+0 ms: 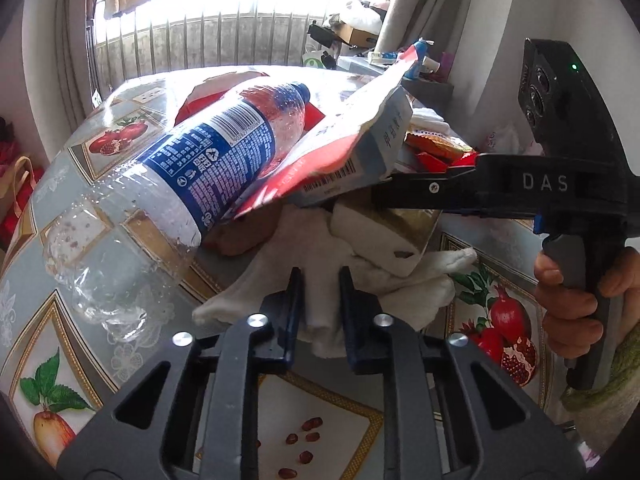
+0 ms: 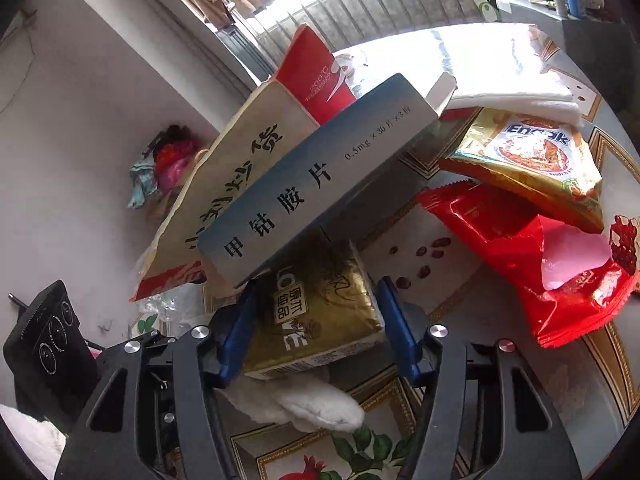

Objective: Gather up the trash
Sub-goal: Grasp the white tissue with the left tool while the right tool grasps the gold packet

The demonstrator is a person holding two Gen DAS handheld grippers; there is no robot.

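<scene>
A: Start at the left of the left wrist view. What lies there?

B: A clear plastic bottle point(image 1: 180, 184) with a blue label, on its side on the fruit-patterned tablecloth point(image 1: 52, 320), running from lower left up to the centre. Leaning against it is a torn red and white paper bag point(image 1: 320, 152).

A: And the middle?

B: A heap of white tissue point(image 1: 320, 280) at the bottom centre. The left gripper point(image 1: 320, 280) has its jaws drawn narrow, pinching a fold of that tissue between the pads.

A: The right side?

B: The right gripper point(image 1: 400, 196) reaches in from the right edge, a hand point(image 1: 568, 304) on its grip.

A: What does its own camera show?

B: At the left, the paper bag; across the centre, a blue and white medicine box point(image 2: 312, 176) tilted on top of a gold tissue pack point(image 2: 320, 316). The jaws bracket the pack; the left pad touches it, but whether the right one presses I cannot tell. At the right lie a red wrapper point(image 2: 520, 248) and a yellow noodle packet point(image 2: 528, 160).
</scene>
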